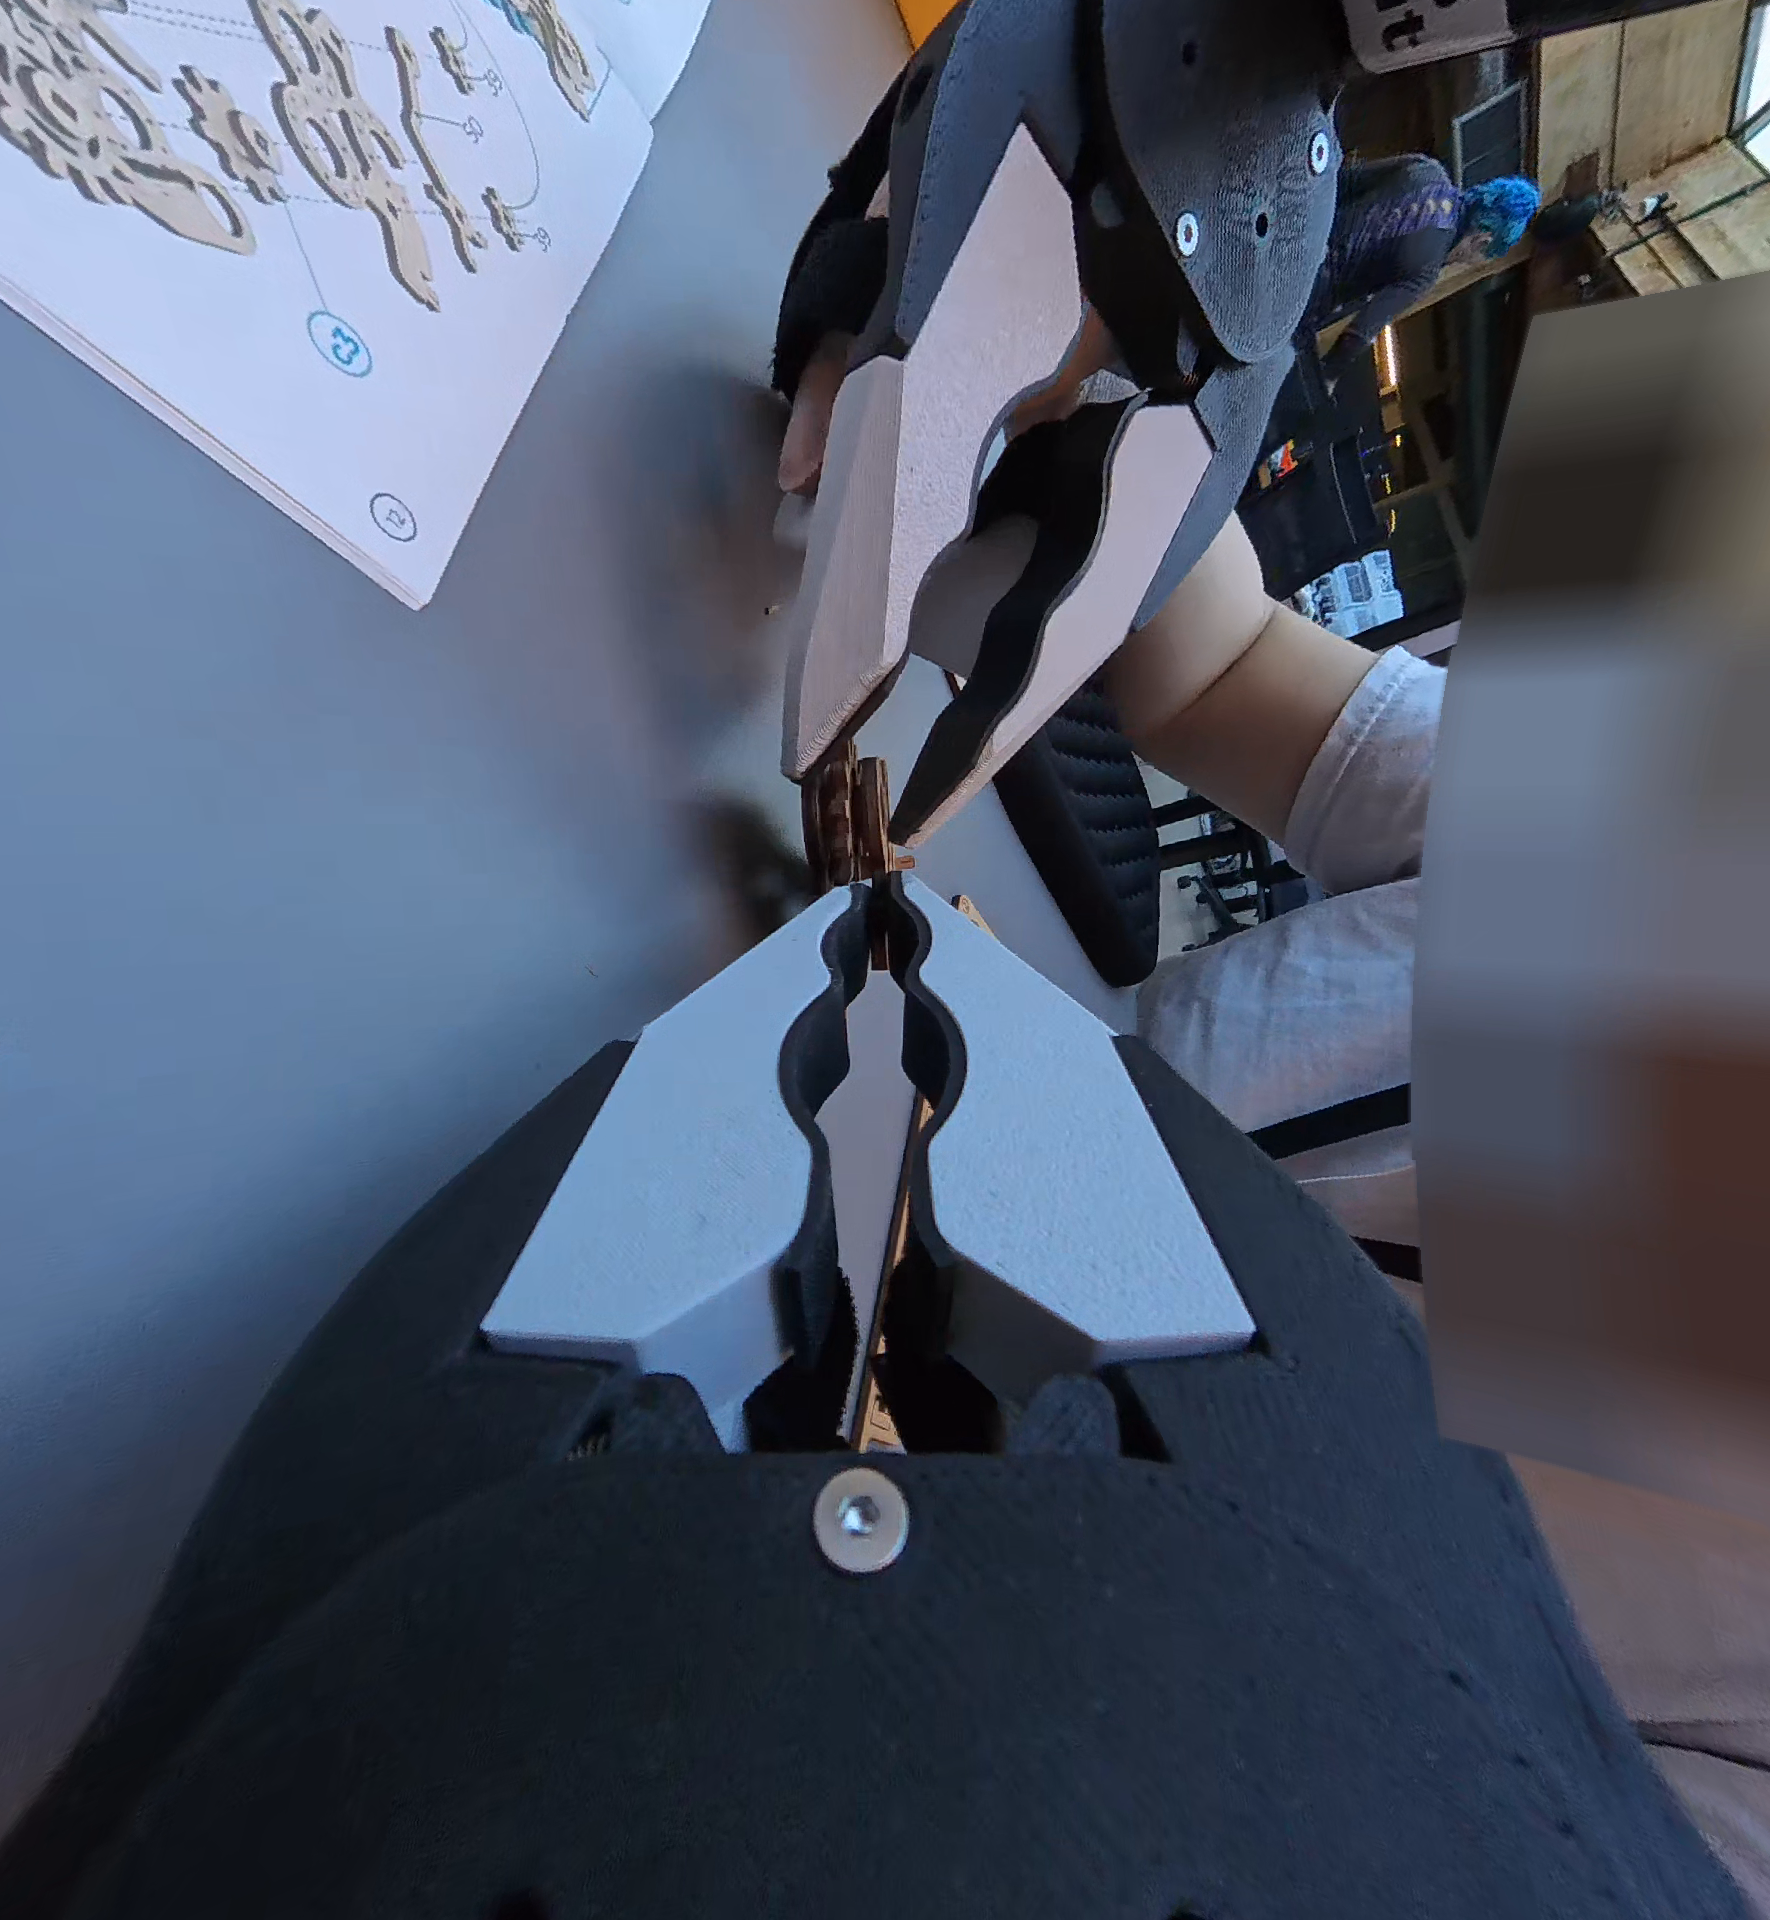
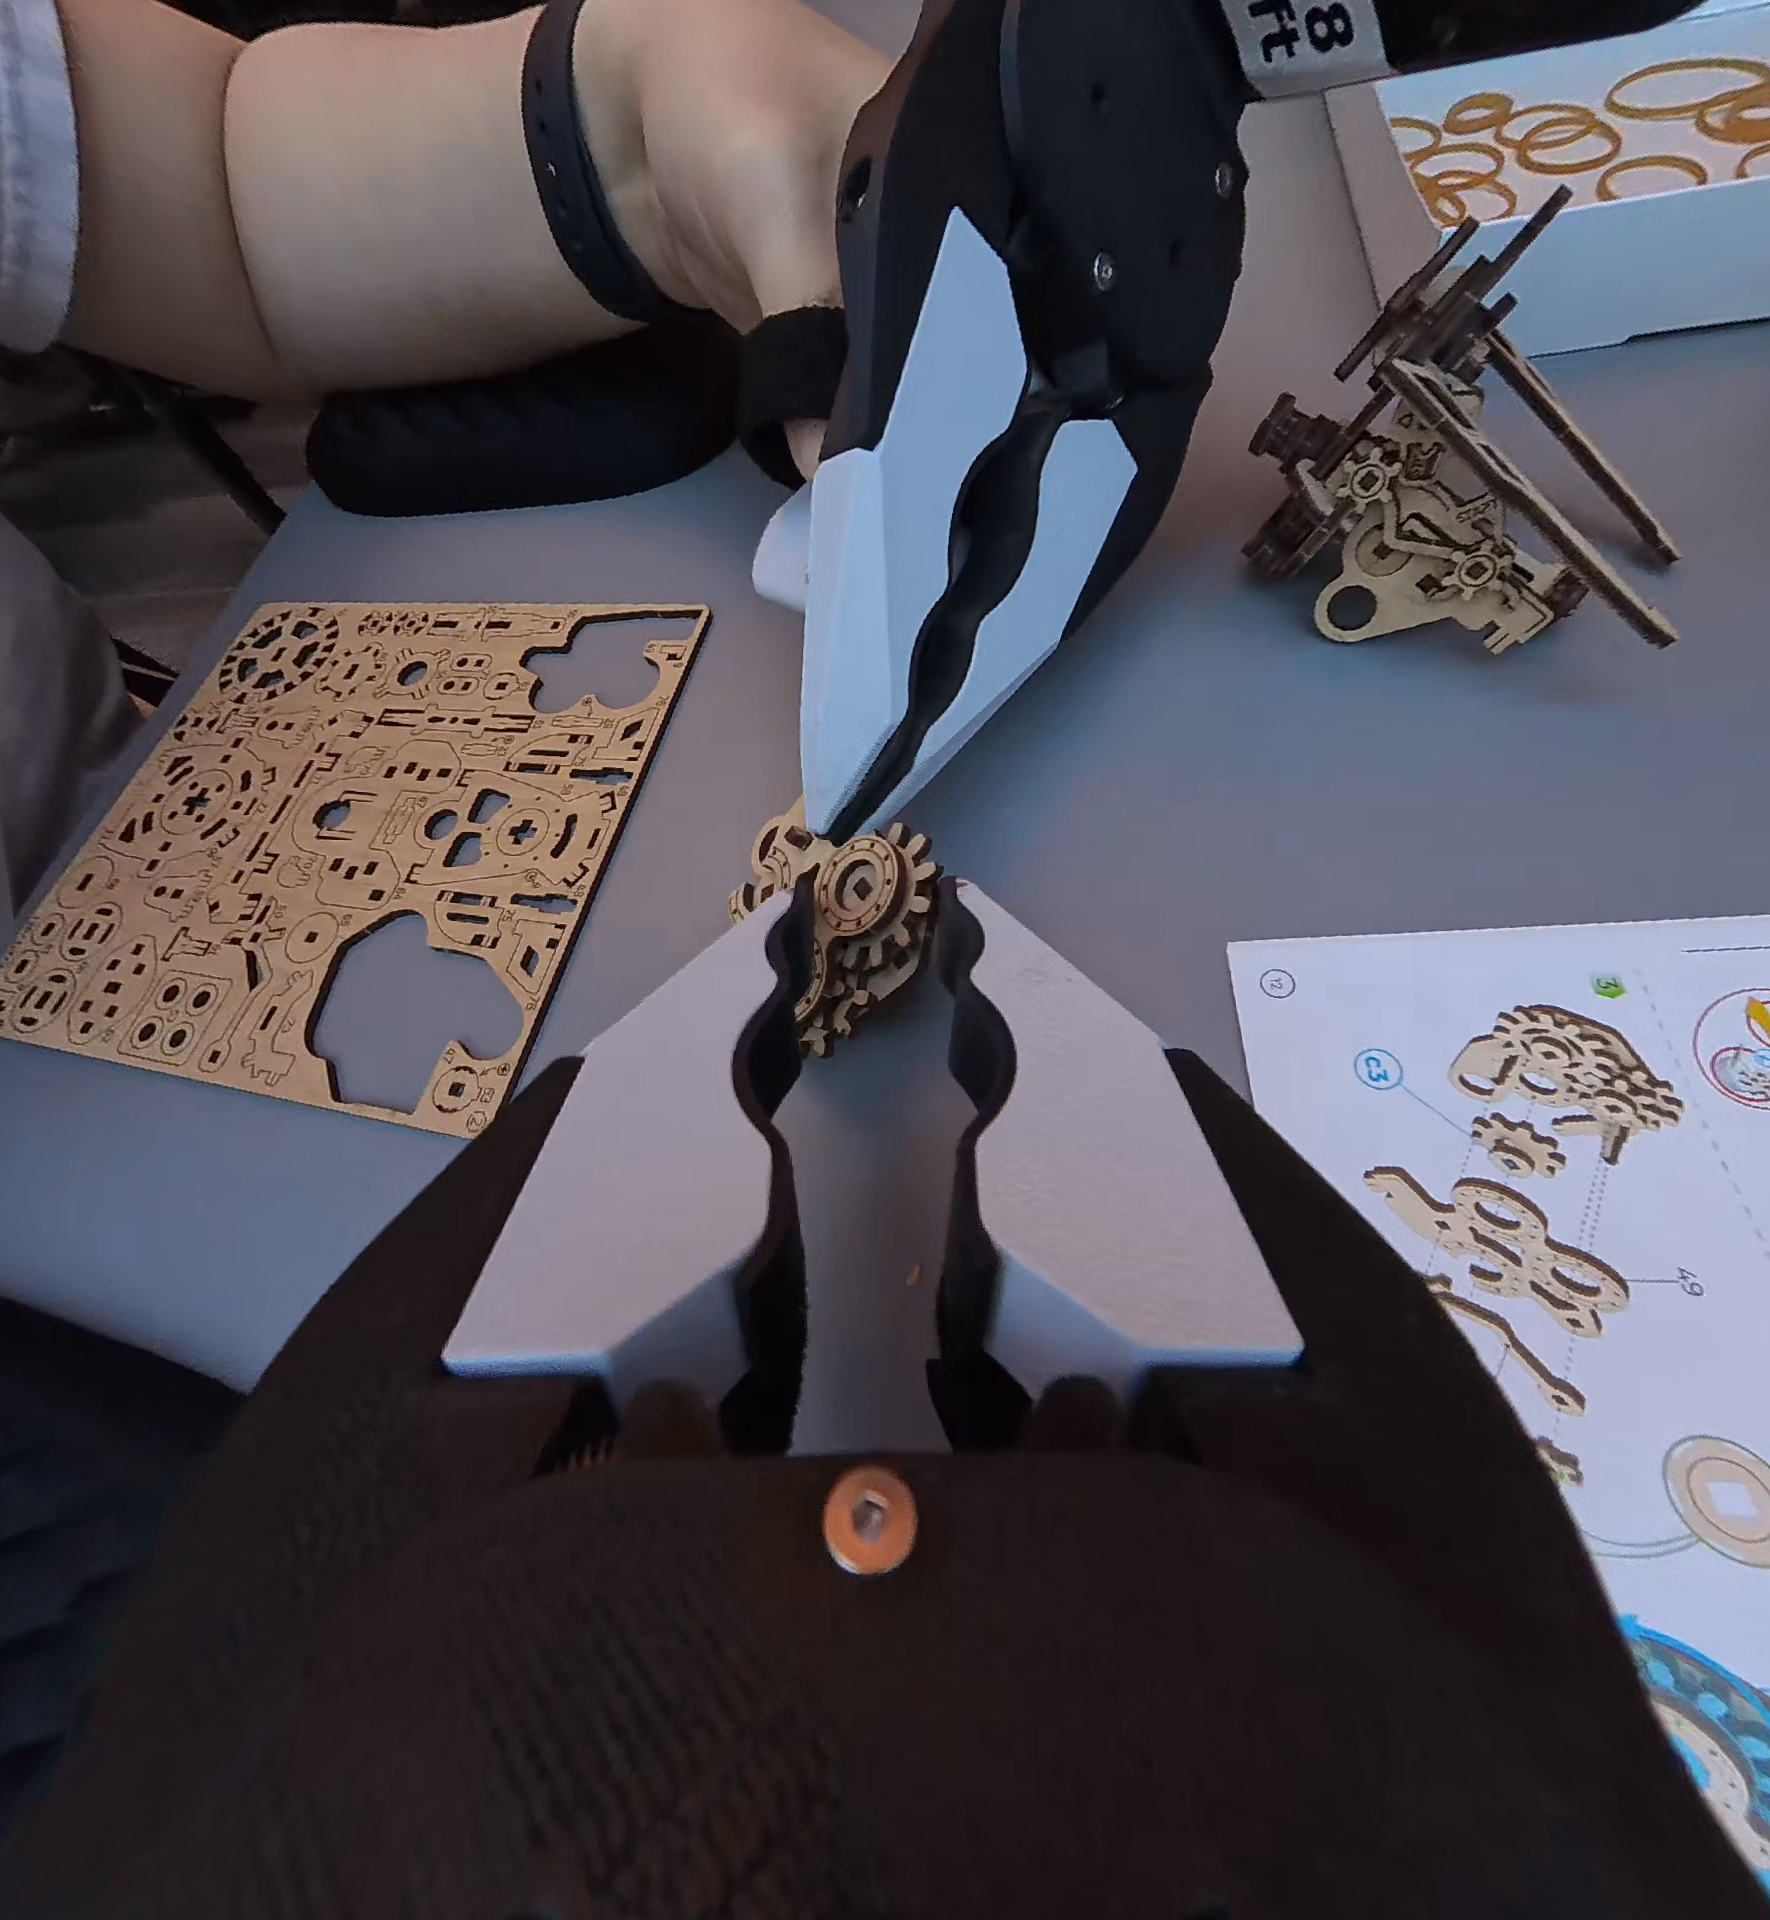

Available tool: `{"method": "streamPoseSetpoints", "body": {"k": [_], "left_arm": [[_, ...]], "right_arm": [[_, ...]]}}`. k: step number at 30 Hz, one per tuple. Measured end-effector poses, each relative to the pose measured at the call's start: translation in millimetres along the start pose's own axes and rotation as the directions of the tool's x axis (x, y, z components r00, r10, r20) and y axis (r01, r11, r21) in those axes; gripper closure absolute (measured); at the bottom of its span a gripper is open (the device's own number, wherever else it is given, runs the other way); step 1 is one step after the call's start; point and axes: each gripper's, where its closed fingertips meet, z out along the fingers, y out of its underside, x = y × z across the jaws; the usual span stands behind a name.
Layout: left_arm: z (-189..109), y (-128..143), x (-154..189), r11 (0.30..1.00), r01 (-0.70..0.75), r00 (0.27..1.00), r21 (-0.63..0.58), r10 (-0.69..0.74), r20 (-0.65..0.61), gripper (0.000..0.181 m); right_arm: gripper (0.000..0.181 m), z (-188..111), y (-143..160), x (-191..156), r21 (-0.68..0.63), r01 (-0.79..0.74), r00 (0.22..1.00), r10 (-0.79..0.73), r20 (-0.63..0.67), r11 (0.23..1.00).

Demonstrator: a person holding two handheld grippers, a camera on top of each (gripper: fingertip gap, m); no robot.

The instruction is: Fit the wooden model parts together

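A stack of small wooden gears hangs above the grey table. My right gripper is shut on its sides. In the left wrist view the stack sits between the right gripper's tips. My left gripper is shut on a thin flat wooden part, seen edge-on. In the right wrist view the left gripper comes down from above and holds that pale part against the back of the gear stack. Where the two pieces meet is hidden.
A laser-cut wooden parts sheet lies at the left. A partly built wooden model stands at the back right, before a white box of rings. An instruction booklet lies at the right. A person's forearm rests at the table's far edge. The grippers are tip to tip, or close to it.
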Motion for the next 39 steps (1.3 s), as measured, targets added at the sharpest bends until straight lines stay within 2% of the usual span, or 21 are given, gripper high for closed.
{"method": "streamPoseSetpoints", "body": {"k": [6, 10, 15, 20, 26, 32, 35, 39], "left_arm": [[0.5, 0.9, 0.2, 0.999, -0.043, 0.999, -0.016, 0.044, 0.032, 0.18], [-0.1, 0.7, -7.1, 0.997, -0.073, 0.995, -0.021, 0.074, 0.066, 0.179], [2.0, 0.9, 0.2, 0.99, -0.136, 0.988, -0.039, 0.138, 0.074, 0.18], [3.1, 1.8, 3.5, 0.974, -0.215, 0.964, -0.078, 0.224, 0.141, 0.18], [7.9, 3.7, 13.6, 0.94, -0.316, 0.925, -0.126, 0.335, 0.178, 0.181], [8.7, 4.0, 14.7, 0.933, -0.333, 0.916, -0.135, 0.354, 0.188, 0.181], [9.0, 3.4, 14.6, 0.931, -0.339, 0.913, -0.135, 0.36, 0.193, 0.181], [8.1, 1.3, 14.0, 0.939, -0.324, 0.92, -0.117, 0.342, 0.191, 0.181]], "right_arm": [[0.161, -1.8, -1.0, -0.4, 0.026, -0.024, 0.999, 0.024, 0.022, 0.999], [0.145, 3.7, 4.0, -1.6, -0.002, -0.145, 0.987, 0.145, 0.076, 0.989], [0.16, -3.2, -2.9, -0.5, 0.046, -0.175, 0.981, 0.171, 0.092, 0.983], [0.154, -4.4, -6.6, -4.2, 0.033, -0.269, 0.955, 0.262, 0.139, 0.963], [0.156, -13.3, -11.6, -2.7, 0.041, -0.216, 0.972, 0.21, 0.109, 0.976], [0.148, -7.3, 2.3, -12.2, -0.065, -0.339, 0.921, 0.345, 0.18, 0.939], [0.156, -5.0, -5.7, -20.8, -0.04, -0.367, 0.894, 0.365, 0.261, 0.929], [0.171, -5.7, -6.1, -16.1, -0.03, -0.325, 0.919, 0.324, 0.226, 0.945]]}}
